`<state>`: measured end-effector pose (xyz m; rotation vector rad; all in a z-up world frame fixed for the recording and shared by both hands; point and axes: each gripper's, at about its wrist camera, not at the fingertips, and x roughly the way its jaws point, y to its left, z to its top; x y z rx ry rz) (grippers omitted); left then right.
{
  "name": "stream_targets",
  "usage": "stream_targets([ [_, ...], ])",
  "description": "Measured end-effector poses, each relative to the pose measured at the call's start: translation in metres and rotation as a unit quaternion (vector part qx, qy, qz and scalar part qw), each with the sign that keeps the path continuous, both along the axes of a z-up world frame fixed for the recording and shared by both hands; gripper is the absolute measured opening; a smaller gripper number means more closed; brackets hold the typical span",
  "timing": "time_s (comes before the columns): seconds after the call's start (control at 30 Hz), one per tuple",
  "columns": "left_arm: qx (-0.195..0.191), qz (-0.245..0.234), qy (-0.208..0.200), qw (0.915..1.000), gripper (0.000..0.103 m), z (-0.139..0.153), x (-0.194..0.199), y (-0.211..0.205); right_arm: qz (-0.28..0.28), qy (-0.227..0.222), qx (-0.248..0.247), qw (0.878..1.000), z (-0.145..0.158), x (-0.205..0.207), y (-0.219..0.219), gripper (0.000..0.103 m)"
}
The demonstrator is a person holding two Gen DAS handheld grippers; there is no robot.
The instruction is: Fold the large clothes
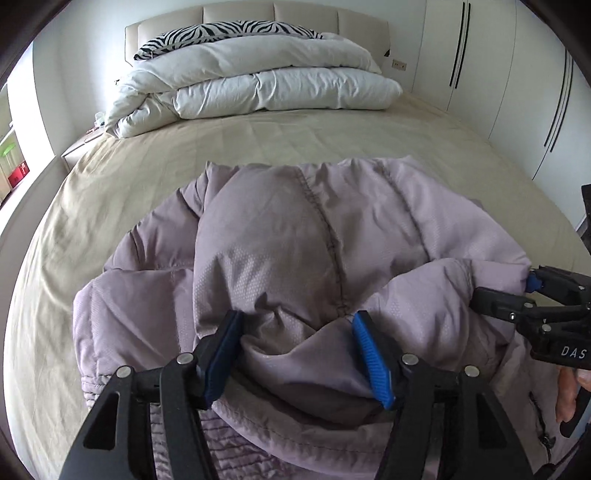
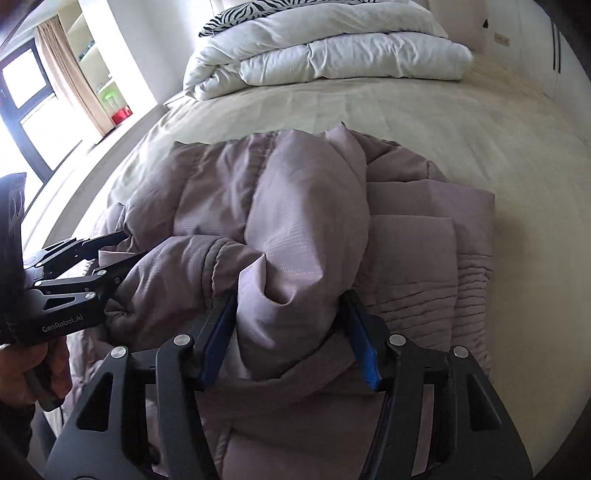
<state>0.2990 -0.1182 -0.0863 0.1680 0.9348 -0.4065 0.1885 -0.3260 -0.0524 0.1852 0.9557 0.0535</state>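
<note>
A mauve puffer jacket [image 1: 295, 236] lies partly folded on the beige bed; it also fills the right wrist view [image 2: 303, 221]. My left gripper [image 1: 295, 325] has its blue pads on either side of a thick bunch of the jacket's near edge and grips it. My right gripper [image 2: 288, 306] is likewise closed on a thick fold of the jacket beside a sleeve cuff [image 2: 218, 258]. The right gripper shows at the right edge of the left wrist view [image 1: 532, 284], the left gripper at the left of the right wrist view [image 2: 122, 254].
The beige bed sheet [image 1: 221, 147] stretches beyond the jacket. A folded white duvet [image 1: 266, 85] and a zebra pillow [image 1: 221, 31] lie at the headboard. White wardrobe doors [image 1: 517, 74] stand on the right. A window and shelves [image 2: 74, 92] are on the left.
</note>
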Motion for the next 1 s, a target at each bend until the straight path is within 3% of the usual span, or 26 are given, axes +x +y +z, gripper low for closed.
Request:
stream_targets([
  [0.17, 0.017, 0.000, -0.014, 0.9998, 0.071, -0.028, 0.028, -0.002, 0.010, -0.016, -0.049, 0.999, -0.030, 0.030, 0.002, 0.055],
  [0.3, -0.011, 0.007, -0.006, 0.9999, 0.071, -0.036, 0.036, 0.004, 0.026, -0.020, -0.044, 0.998, -0.039, 0.045, -0.002, 0.062],
  [0.4, -0.008, 0.005, -0.012, 0.9999, 0.072, -0.035, 0.034, 0.003, 0.010, -0.004, 0.013, 1.000, -0.019, 0.040, -0.017, 0.062],
  [0.47, -0.013, 0.008, -0.013, 0.9998, 0.072, -0.036, 0.034, 0.003, -0.013, -0.050, 0.058, 0.997, 0.010, 0.025, -0.031, 0.062],
  [0.53, -0.013, 0.011, -0.016, 0.9997, 0.072, -0.036, 0.033, 0.003, -0.029, -0.090, 0.056, 0.994, 0.037, 0.020, -0.037, 0.062],
  [0.63, -0.014, 0.016, -0.018, 0.9996, 0.071, -0.036, 0.032, 0.002, -0.016, -0.093, 0.036, 0.995, 0.047, 0.041, -0.027, 0.062],
  [0.7, -0.014, 0.018, -0.019, 0.9996, 0.072, -0.037, 0.031, 0.002, -0.005, -0.074, 0.014, 0.997, 0.034, 0.062, -0.014, 0.059],
  [0.83, -0.019, 0.016, -0.018, 0.9995, 0.072, -0.038, 0.032, 0.002, -0.020, -0.015, -0.045, 0.999, -0.020, 0.104, -0.007, 0.057],
  [0.9, -0.020, 0.016, -0.016, 0.9995, 0.072, -0.040, 0.035, 0.002, -0.023, -0.016, -0.035, 0.999, -0.041, 0.115, -0.014, 0.057],
  [1.0, -0.022, 0.018, -0.016, 0.9995, 0.072, -0.041, 0.039, 0.001, -0.021, -0.013, -0.038, 0.999, -0.050, 0.123, -0.014, 0.057],
])
